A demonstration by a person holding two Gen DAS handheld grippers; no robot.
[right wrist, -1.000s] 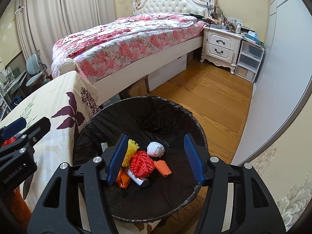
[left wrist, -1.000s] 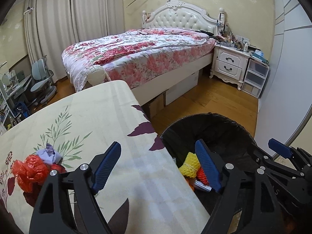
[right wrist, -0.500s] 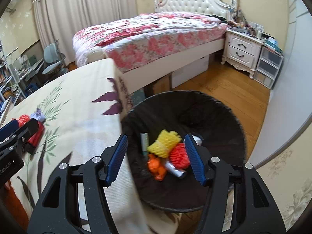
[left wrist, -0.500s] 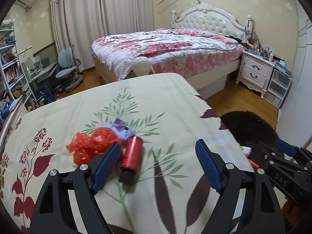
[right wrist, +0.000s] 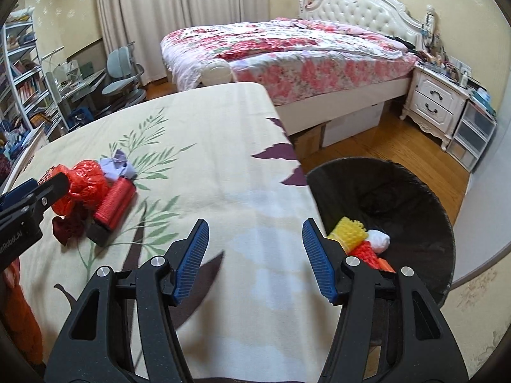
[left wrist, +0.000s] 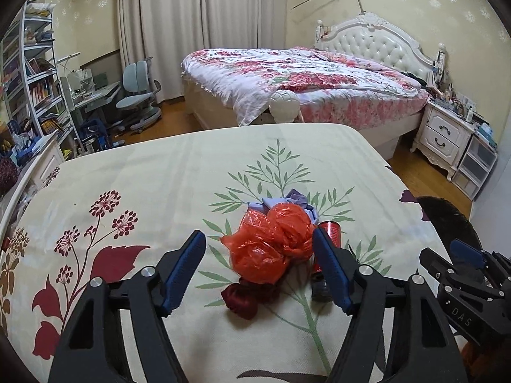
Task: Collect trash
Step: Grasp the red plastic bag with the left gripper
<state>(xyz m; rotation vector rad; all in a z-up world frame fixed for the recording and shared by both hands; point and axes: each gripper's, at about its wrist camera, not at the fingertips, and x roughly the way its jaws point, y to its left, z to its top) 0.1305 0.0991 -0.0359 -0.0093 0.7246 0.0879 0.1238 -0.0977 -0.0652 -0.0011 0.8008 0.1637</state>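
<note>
A crumpled red plastic bag (left wrist: 271,245) (right wrist: 83,182) lies on the floral tablecloth (left wrist: 159,175). Around it are a purple paper wad (left wrist: 287,202), a red can (left wrist: 330,233) (right wrist: 113,204) and a dark red scrap (left wrist: 246,296). My left gripper (left wrist: 258,236) is closing. The bag sits between its fingertips; the left pad stands clear of it. My right gripper (right wrist: 255,225) hangs open over bare cloth near the table's right edge, nothing in it. The black-lined bin (right wrist: 415,191) beside the table holds a yellow foam net (right wrist: 349,231) and other scraps.
Beyond the table stand a bed with a floral quilt (left wrist: 303,76), a white nightstand (left wrist: 447,134) and plastic drawers (left wrist: 479,162). A desk chair (left wrist: 137,95) and bookshelves (left wrist: 35,79) fill the far left. An orange sleeve (right wrist: 19,319) shows at the lower left.
Both grippers swung left, away from the bin and over the table. The trash pile now lies between the left fingers, which have narrowed. The right jaws kept their gap.
</note>
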